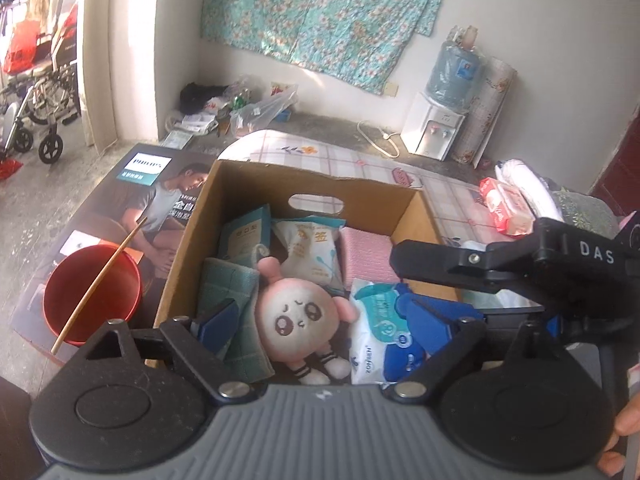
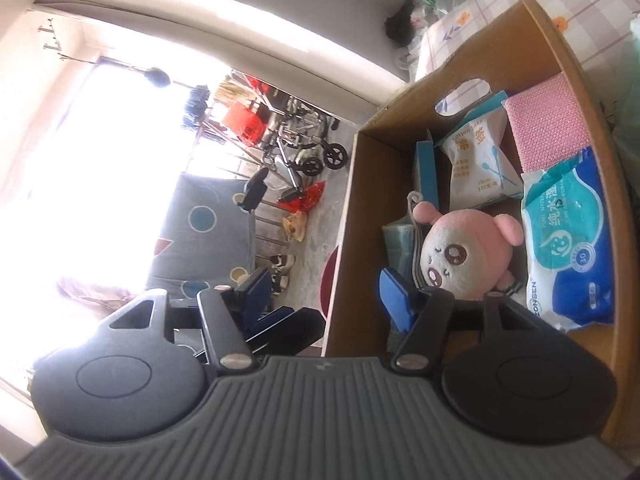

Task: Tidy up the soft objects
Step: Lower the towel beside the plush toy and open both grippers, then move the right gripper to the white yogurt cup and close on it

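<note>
Left gripper: ribbed grey housing, 2 black round discs, black linkage arms, silver screws, blue fingers. Right gripper: same build, blue fingers; black side arm lettered "DAS".

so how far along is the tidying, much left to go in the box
Mostly done: the cardboard box already holds the pink plush toy, wet wipes pack, cotton swab bag, pink cloth and green towel. Both tongs, left and right, are open and empty. A red-and-white pack still lies outside.
</note>
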Demonstrator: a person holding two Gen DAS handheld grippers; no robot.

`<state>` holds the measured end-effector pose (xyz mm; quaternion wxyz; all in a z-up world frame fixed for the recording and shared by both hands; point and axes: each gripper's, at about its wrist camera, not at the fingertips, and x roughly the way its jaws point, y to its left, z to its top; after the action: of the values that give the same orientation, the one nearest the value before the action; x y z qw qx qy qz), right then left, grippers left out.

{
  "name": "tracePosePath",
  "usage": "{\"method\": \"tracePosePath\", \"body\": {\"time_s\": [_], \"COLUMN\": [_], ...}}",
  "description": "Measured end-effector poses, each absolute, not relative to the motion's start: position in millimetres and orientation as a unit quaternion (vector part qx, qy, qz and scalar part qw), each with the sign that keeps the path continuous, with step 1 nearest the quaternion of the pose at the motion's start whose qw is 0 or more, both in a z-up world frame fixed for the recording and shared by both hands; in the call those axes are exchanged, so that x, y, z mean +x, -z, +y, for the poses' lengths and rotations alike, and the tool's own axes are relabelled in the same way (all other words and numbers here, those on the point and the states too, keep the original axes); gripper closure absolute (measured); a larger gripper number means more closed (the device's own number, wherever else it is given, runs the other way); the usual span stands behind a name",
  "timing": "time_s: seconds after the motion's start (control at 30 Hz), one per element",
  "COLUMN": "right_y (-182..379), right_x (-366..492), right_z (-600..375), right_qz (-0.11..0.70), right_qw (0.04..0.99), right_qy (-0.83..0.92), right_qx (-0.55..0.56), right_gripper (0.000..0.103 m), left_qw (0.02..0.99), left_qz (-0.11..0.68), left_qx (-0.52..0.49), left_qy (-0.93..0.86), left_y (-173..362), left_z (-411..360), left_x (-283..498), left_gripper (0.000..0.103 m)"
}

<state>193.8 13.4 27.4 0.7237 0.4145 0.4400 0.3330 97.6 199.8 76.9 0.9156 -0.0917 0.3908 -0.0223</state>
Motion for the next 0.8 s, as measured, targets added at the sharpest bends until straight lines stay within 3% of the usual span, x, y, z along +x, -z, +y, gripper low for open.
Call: {"method": "tracePosePath", "body": {"time_s": [0.17,0.4,0.8], "right_y": [-58,-66,-15], "right_x": [131,37,-59], "right_z": [-62,-179,-296], "right_qz": [0.363,0.288,0.270], "right_qw": [0.768,0.845,0.887], "right_qy": [-0.324,-0.221,-0.054], "right_qx": [0.417,0.392,0.372], "right_gripper": [0.029,0.025,0.025], "left_qw": [0.935,0.940,0.907], "left_qz": [0.341,0.305,0.322], "left_qx": [-0.074,-0.031,0.022], "left_qy": [0.064,0.150,0.270], "left_y": [-88,-76,-1], "left_z": [146,47,-83], "left_x": [60,20,3], "left_gripper": [0.008,0.007,0.008]}}
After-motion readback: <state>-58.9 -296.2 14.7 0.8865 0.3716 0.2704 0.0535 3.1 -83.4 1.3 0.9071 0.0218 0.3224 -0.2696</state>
